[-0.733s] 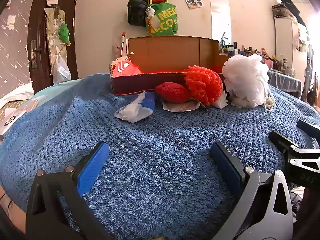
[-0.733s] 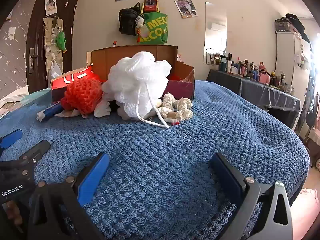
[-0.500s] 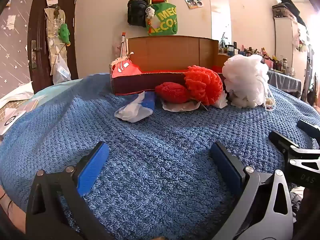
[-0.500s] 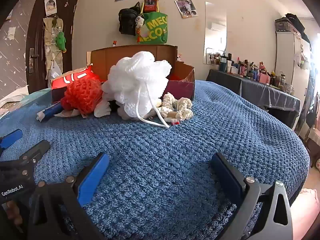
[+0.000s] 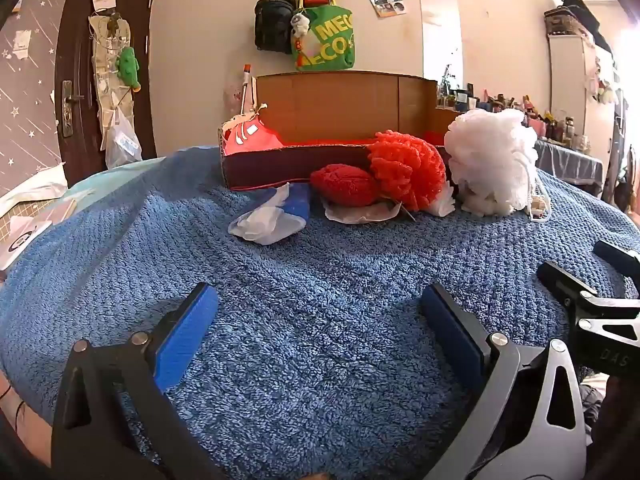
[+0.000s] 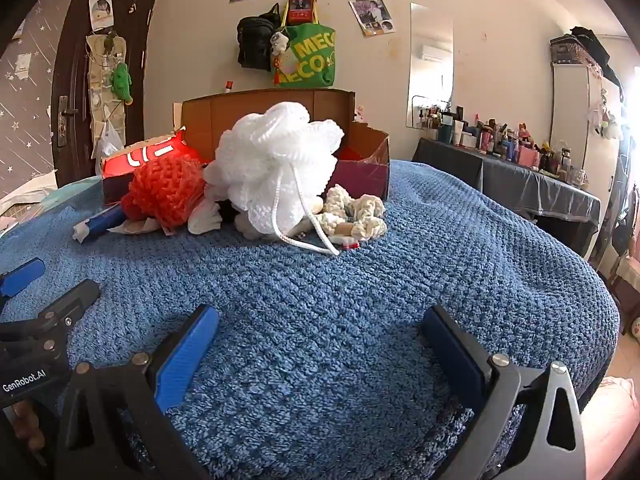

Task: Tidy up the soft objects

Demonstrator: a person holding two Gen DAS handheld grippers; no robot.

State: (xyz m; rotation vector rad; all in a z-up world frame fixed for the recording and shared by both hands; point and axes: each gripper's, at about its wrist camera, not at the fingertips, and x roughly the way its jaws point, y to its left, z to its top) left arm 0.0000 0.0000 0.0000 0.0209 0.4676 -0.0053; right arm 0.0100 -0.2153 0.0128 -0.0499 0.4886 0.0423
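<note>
Currently you are hovering both wide-open, empty hand-held grippers, left and right, before picking; reach for the white mesh pouf by the cardboard box.

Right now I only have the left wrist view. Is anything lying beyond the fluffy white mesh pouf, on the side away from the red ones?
Observer: Yes. The right wrist view shows a cream chunky-knit bundle on the blue textured blanket, close against the right side of the fluffy white mesh pouf.
Operator: Does the pouf have a cord? I can't make one out.
Observer: A white cord loop hangs from it and trails onto the blanket in front.
Operator: And the right tool? I see only its edge.
Observer: The right tool is open and empty, low over bare blanket, short of the pile.
</note>
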